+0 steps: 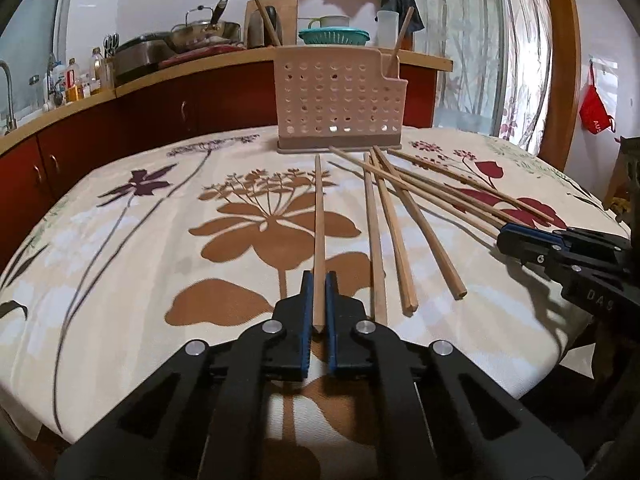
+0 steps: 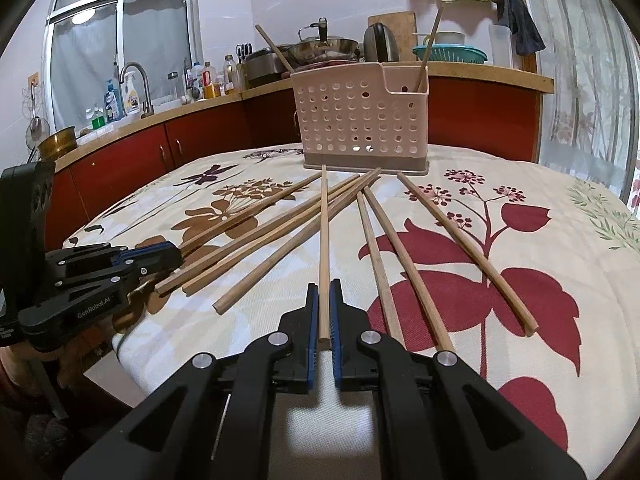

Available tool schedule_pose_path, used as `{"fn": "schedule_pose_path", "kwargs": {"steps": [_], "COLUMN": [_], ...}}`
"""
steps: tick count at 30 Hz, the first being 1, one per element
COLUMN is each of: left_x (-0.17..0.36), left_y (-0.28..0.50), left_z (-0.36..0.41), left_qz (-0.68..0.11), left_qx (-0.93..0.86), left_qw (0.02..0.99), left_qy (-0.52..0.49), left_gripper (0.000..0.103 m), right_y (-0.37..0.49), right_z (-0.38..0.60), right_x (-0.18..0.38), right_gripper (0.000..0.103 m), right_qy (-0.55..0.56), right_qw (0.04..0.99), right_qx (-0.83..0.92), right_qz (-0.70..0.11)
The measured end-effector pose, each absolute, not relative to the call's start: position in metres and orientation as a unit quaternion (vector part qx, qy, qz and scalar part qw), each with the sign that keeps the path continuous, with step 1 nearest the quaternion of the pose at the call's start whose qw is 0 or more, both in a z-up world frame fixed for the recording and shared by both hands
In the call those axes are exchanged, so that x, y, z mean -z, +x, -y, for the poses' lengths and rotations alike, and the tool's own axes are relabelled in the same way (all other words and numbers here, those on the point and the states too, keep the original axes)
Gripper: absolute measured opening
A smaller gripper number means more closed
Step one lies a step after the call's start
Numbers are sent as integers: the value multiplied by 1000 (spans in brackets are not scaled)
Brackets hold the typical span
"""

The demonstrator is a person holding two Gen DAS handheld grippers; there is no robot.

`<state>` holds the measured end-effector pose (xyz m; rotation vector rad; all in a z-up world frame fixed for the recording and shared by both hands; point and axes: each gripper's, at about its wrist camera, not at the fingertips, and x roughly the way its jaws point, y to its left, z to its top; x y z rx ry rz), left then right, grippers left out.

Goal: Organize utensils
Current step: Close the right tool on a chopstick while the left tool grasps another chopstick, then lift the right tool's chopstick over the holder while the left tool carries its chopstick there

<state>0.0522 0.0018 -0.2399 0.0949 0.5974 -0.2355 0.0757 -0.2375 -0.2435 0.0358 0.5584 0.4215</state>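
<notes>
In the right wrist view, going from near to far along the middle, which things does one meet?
Right gripper with blue pads, closed on a long wooden chopstick → perforated beige plastic utensil holder on the floral tablecloth → red kitchen cabinets → steel wok.

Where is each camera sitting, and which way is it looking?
Left wrist view: sits on the left hand-held gripper, low over the table, facing the pink holder; its own fingers clamp a chopstick, and the right hand-held gripper shows at the right.
Right wrist view: sits on the right hand-held gripper, facing the same way; its fingers clamp another chopstick, and the left hand-held gripper shows at the left.
Both share the holder, loose chopsticks and flowered tablecloth.
</notes>
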Motion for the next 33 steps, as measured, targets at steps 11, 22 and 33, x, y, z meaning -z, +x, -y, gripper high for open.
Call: {"fn": "schedule_pose_path", "kwargs": {"steps": [11,22,33], "left_x": [201,149,87], "left_y": [42,28,27], "left_z": [-8,-21,-39], "left_qz": [-247,-195,-154], "left_qx": [103,85,77], "left_qw": [962,976,985], "left_qy": [45,39,14], "left_gripper": [7,7,7], "right_y": [63,55,54], "right_z": [243,252,258], "right_x": [211,160,113], "right_gripper": [6,6,6], "right_qy": [20,30,35], "right_qw": [951,964,971], "right_qx": [-201,-200,-193], "right_qz": [-232,-175,-135]}}
